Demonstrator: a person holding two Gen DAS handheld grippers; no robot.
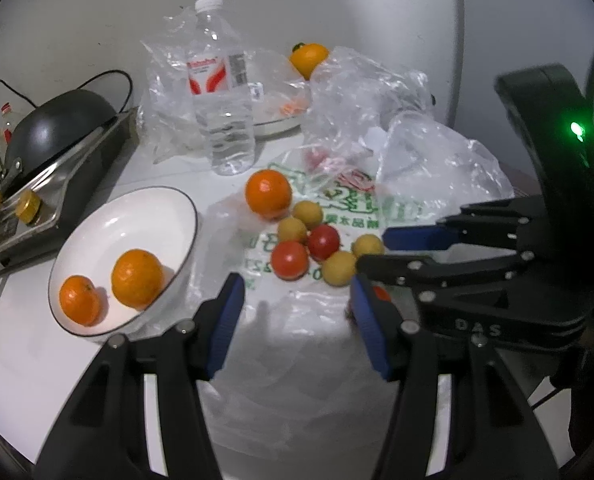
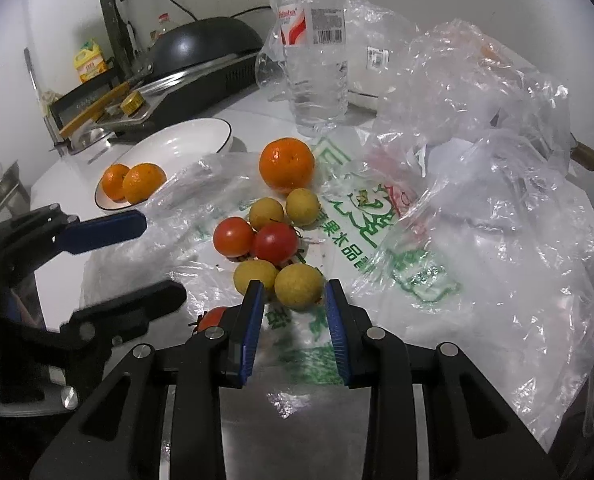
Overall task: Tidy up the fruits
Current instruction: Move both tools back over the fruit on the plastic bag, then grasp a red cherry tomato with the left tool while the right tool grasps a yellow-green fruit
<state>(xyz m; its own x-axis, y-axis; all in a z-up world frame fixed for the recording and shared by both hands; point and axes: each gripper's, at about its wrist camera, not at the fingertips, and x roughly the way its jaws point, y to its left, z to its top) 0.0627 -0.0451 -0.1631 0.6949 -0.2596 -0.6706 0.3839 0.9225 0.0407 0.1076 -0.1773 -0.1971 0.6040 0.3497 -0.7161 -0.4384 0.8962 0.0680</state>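
A white bowl [image 1: 97,220] holds two oranges [image 1: 137,278]; it also shows in the right wrist view [image 2: 201,136]. On a printed plastic bag lie one orange [image 2: 287,165], two red tomatoes [image 2: 275,243] and several small yellow fruits [image 2: 298,285]. A third tomato [image 2: 212,317] lies partly hidden behind my right gripper's left finger. My right gripper [image 2: 295,294] is open, its fingertips on either side of the nearest yellow fruit, not closed on it. My left gripper [image 1: 297,292] is open and empty, hovering near the bowl and the fruit pile.
A water bottle [image 1: 221,96] stands behind the fruit. Crumpled clear plastic bags [image 2: 497,160] cover the right side. A black pan on a stove [image 1: 57,128] sits at the left. Another orange [image 1: 309,58] rests on a far plate.
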